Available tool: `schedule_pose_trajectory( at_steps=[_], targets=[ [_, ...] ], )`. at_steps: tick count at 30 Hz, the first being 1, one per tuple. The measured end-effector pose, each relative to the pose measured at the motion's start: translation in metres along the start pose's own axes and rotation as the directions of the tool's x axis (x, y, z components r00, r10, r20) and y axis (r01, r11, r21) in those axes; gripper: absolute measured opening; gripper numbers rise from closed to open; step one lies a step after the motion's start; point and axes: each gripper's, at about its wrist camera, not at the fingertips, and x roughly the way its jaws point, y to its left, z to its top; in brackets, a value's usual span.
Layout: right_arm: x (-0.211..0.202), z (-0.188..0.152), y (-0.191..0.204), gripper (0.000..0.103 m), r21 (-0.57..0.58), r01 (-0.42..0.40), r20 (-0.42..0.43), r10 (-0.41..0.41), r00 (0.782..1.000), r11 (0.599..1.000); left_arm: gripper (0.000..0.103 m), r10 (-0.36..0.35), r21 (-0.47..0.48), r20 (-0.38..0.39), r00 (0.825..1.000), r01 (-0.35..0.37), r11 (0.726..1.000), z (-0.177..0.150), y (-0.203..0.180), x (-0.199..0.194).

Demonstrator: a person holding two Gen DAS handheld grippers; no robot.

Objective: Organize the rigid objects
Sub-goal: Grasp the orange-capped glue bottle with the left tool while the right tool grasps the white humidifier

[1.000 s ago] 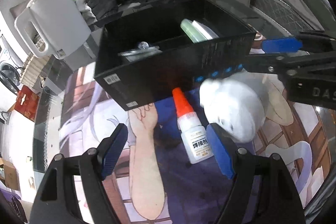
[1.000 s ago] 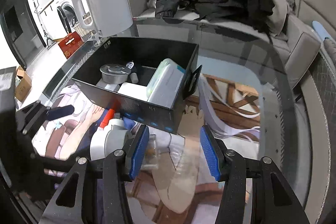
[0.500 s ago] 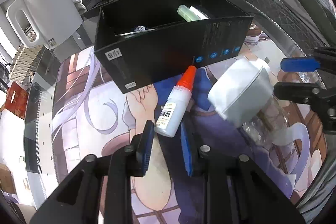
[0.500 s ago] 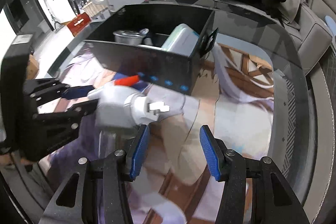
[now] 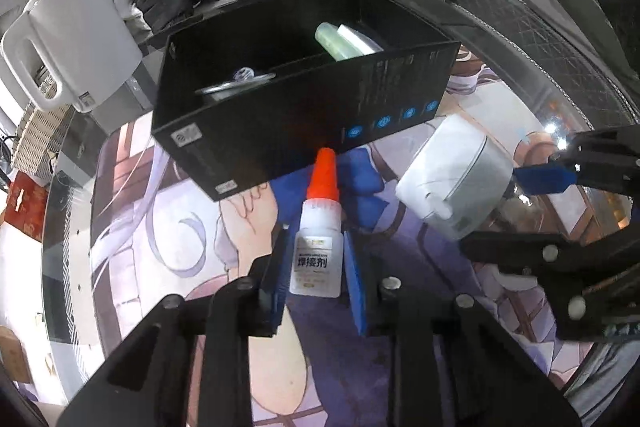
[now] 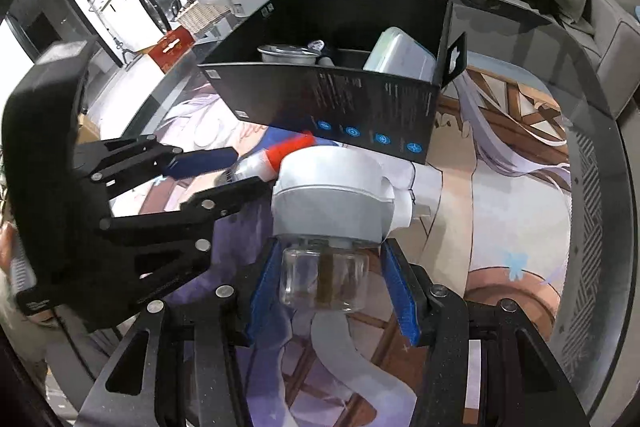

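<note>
The left gripper (image 5: 316, 263) is clenched on the white glue bottle (image 5: 318, 251) with the orange nozzle, its blue pads pressing the bottle's two flat sides low on the body, so the nozzle points straight ahead of the gripper toward the near wall of the black box (image 5: 280, 131). That low grip seems chosen to leave the tapered top free and to keep the bottle from swivelling when it is carried. Off to this gripper's right lies the plug-in dispenser (image 6: 332, 199), a white domed head on a clear glass jar, and the right gripper (image 6: 332, 287) straddles the jar with its jaws closing; the pads look near the glass, but whether they press it yet cannot be told. Taking the jar rather than the wide head likely suits the narrow jaws. Just ahead of both grippers the box stands open on the table (image 6: 500, 227), already holding a metal tin (image 6: 286, 53) and a pale lidded container (image 6: 400, 55), so both items are probably bound for it.
</note>
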Motion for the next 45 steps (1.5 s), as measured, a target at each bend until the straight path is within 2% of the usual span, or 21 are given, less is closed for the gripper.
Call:
schedule_pose_trajectory(
  at_steps=[2, 7, 10, 11, 14, 15, 19, 20, 21, 22, 26, 32, 34, 36, 38, 42, 45],
  targets=[
    [0.002, -0.002, 0.0, 0.045, -0.002, -0.001, -0.007, 0.001, 1.0, 1.0, 0.021, -0.001, -0.022, -0.007, 1.0, 0.001, 1.0, -0.006, 0.003, -0.003],
    [-0.001, -0.01, 0.007, 0.044, -0.037, 0.022, -0.006, -0.023, 1.0, 0.999, 0.02, -0.038, -0.064, -0.038, 0.999, 0.036, 0.997, -0.026, 0.011, -0.014],
    [-0.001, -0.016, 0.012, 0.044, -0.053, 0.02, -0.021, -0.021, 1.0, 0.998, 0.021, -0.042, -0.055, -0.057, 0.998, 0.039, 0.998, -0.038, 0.009, -0.017],
    [-0.002, -0.018, 0.014, 0.044, -0.062, 0.023, -0.024, -0.024, 0.999, 0.998, 0.024, -0.035, -0.045, -0.064, 0.997, 0.032, 0.998, -0.04, 0.008, -0.016],
    [-0.001, -0.02, 0.02, 0.045, -0.077, 0.035, -0.021, -0.036, 0.999, 0.996, 0.048, 0.01, -0.022, -0.043, 0.999, -0.011, 1.0, -0.04, 0.006, -0.015],
    [0.001, -0.02, 0.022, 0.044, -0.083, 0.04, -0.022, -0.042, 0.999, 0.996, 0.049, 0.011, -0.024, -0.042, 0.999, -0.012, 1.0, -0.039, 0.006, -0.014],
    [0.016, -0.019, 0.023, 0.045, -0.076, 0.043, -0.054, -0.047, 0.997, 0.996, 0.048, -0.011, -0.036, -0.047, 0.999, 0.009, 0.999, -0.03, 0.009, -0.009],
    [0.018, -0.017, 0.024, 0.045, -0.075, 0.043, -0.05, -0.046, 0.998, 0.996, 0.043, -0.018, -0.035, -0.048, 0.999, 0.016, 0.999, -0.028, 0.008, -0.008],
    [0.019, -0.016, 0.024, 0.045, -0.076, 0.043, -0.046, -0.047, 0.998, 0.996, 0.028, -0.036, -0.033, -0.048, 0.998, 0.035, 0.999, -0.026, 0.006, -0.008],
    [0.019, -0.015, 0.023, 0.045, -0.073, 0.043, -0.045, -0.046, 0.998, 0.996, 0.024, -0.051, -0.031, -0.048, 0.998, 0.049, 0.998, -0.025, 0.005, -0.008],
    [0.021, -0.018, 0.022, 0.044, -0.07, 0.046, -0.032, -0.048, 0.998, 0.996, 0.023, -0.024, -0.015, -0.043, 0.999, 0.024, 1.0, -0.024, 0.0, -0.009],
    [0.004, -0.022, 0.022, 0.043, -0.062, 0.06, 0.028, -0.058, 0.998, 0.996, 0.023, -0.036, -0.034, -0.013, 0.999, 0.035, 0.999, -0.023, 0.005, -0.019],
    [-0.003, -0.021, 0.022, 0.043, -0.056, 0.056, 0.055, -0.053, 0.997, 0.997, 0.023, -0.034, -0.041, 0.008, 0.999, 0.034, 0.999, -0.023, 0.006, -0.024],
    [-0.011, -0.021, 0.022, 0.043, -0.048, 0.053, 0.083, -0.048, 0.995, 0.997, 0.023, -0.011, -0.046, 0.061, 0.998, 0.014, 0.999, -0.022, 0.007, -0.036],
    [-0.022, -0.021, 0.024, 0.043, -0.043, 0.051, 0.123, -0.045, 0.991, 0.998, 0.023, 0.016, -0.043, 0.131, 0.991, -0.011, 0.999, -0.02, 0.008, -0.05],
    [-0.047, -0.024, 0.033, 0.043, -0.04, 0.066, 0.247, -0.054, 0.968, 0.997, 0.023, 0.063, -0.058, 0.292, 0.954, -0.048, 0.997, -0.018, 0.009, -0.083],
    [-0.071, -0.027, 0.046, 0.043, -0.059, 0.12, 0.372, -0.09, 0.924, 0.991, 0.023, 0.098, -0.065, 0.4, 0.911, -0.079, 0.995, -0.02, 0.008, -0.104]
  ],
)
